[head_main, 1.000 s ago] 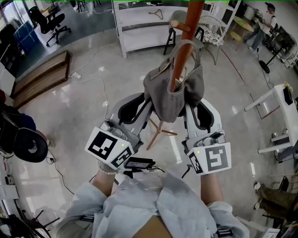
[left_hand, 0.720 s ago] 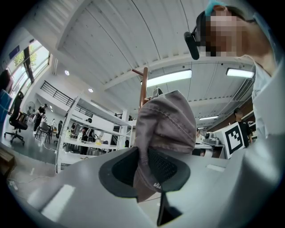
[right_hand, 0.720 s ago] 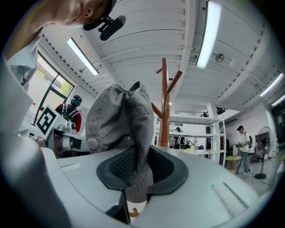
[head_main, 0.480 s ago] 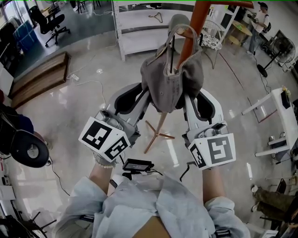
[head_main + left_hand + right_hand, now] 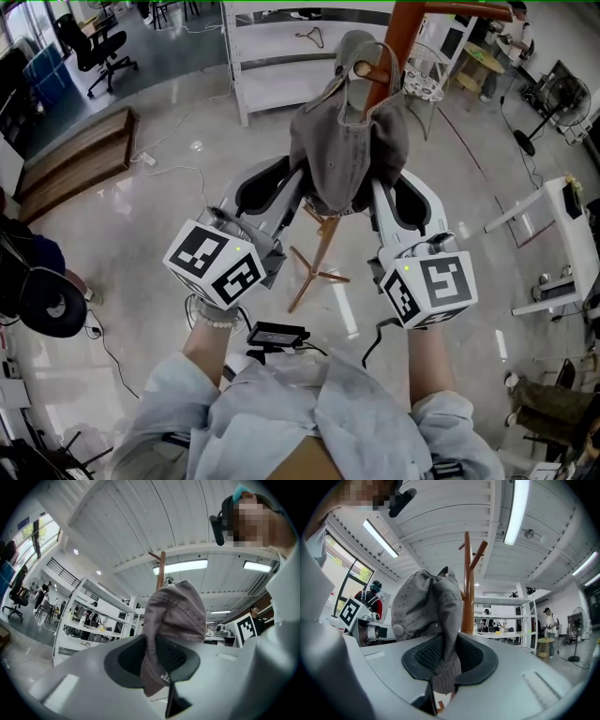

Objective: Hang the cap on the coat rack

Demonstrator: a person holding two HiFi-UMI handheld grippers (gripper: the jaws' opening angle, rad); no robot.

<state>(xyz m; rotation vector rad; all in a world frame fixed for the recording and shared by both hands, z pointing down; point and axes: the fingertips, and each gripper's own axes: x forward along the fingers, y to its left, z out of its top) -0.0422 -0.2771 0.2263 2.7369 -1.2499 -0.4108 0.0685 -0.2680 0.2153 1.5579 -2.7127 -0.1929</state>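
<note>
A grey fabric cap (image 5: 349, 155) hangs in the upper centre of the head view. It is stretched between the two tools and lies against the orange-brown wooden coat rack (image 5: 401, 33), whose pole runs out of the top edge. The left tool (image 5: 298, 192) grips the cap's lower left edge. In the left gripper view its dark pads are closed narrowly on a fold of the grey cloth, which rises through the centre of the frame and covers most of the pole behind. The right tool (image 5: 380, 197) grips the lower right edge. In the right gripper view its pads pinch a hanging fold the same way, and the crown bulges to the left of the pole. In the head view the cap's thin back strap (image 5: 380, 52) arches above the crown, and the rounded tip of a short wooden peg (image 5: 362, 67) shows inside that arch. Whether the strap rests on the peg cannot be told. Both tools sit side by side just below the cap.
</note>
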